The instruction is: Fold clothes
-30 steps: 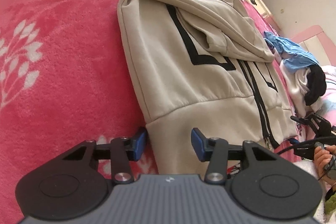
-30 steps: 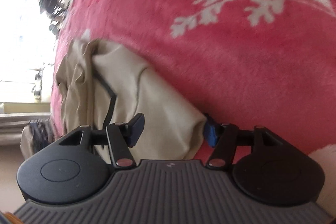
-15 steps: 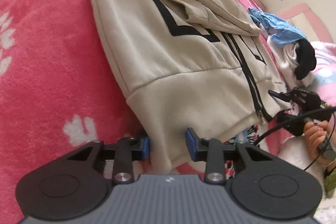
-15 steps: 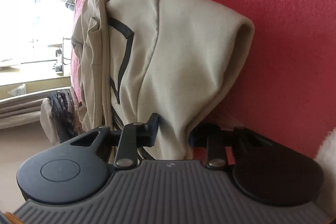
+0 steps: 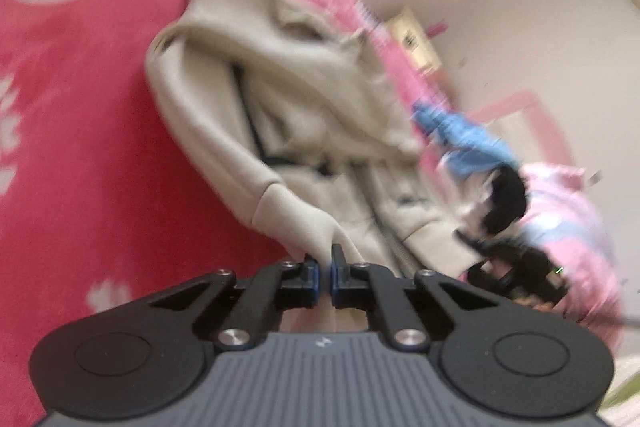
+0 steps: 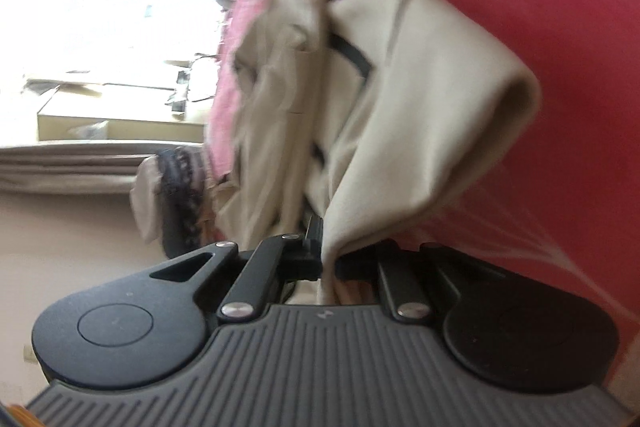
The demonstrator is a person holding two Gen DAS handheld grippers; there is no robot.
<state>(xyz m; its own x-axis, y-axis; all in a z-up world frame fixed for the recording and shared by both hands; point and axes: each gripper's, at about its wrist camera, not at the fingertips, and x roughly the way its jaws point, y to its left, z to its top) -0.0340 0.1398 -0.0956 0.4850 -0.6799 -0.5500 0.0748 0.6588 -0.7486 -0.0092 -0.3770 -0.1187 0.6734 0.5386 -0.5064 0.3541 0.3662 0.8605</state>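
A beige zip hoodie (image 5: pixel 280 107) with black stripes lies on a pink blanket (image 5: pixel 80 131). My left gripper (image 5: pixel 325 269) is shut on the hoodie's hem band at one bottom corner, and the cloth rises in a fold from the blanket. In the right wrist view the hoodie (image 6: pixel 400 99) hangs in a lifted fold, and my right gripper (image 6: pixel 329 259) is shut on its other bottom corner. The picture is blurred in both views.
A heap of blue (image 5: pixel 468 143), white and black clothes lies beyond the hoodie on the bed. A person in a pink and blue top (image 5: pixel 568 227) is at the right with the other gripper. The bed's edge (image 6: pixel 228 75), boxes and a bright window are left in the right wrist view.
Both grippers went from open around the hem corners to shut on them. Both have since risen, pulling the hem off the blanket so the hoodie bunches and folds.
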